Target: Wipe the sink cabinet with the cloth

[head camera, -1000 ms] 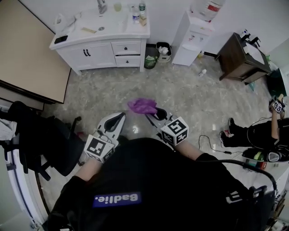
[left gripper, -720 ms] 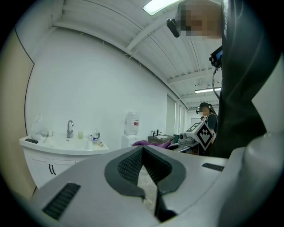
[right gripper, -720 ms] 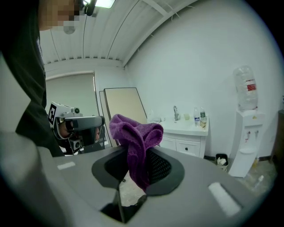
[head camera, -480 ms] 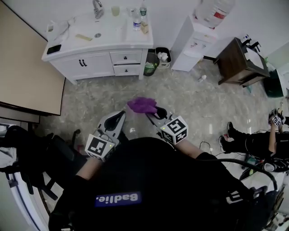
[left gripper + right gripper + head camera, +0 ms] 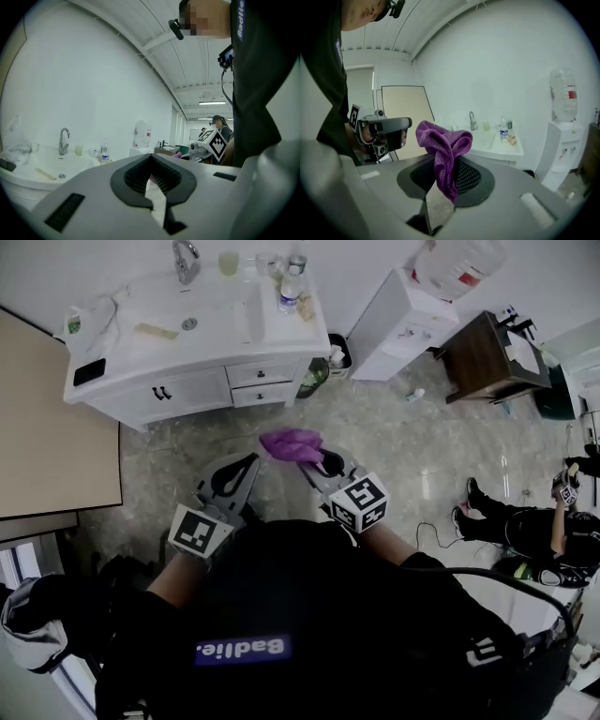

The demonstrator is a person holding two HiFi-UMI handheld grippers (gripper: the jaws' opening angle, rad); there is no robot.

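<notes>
The white sink cabinet stands ahead at the upper left, with a faucet and a basin on top. It also shows in the left gripper view and the right gripper view. My right gripper is shut on a bunched purple cloth, held above the floor short of the cabinet. In its own view the cloth sticks up from between the right gripper's jaws. Beside it, my left gripper is shut with nothing in it.
A water bottle, a cup and a dark phone lie on the countertop. A bin and a white water dispenser stand right of the cabinet. A dark wooden table is further right. A person sits on the floor.
The cabinet has come closer and shifted left in the head view. Both grippers keep their pose, the right one still holding the cloth.
</notes>
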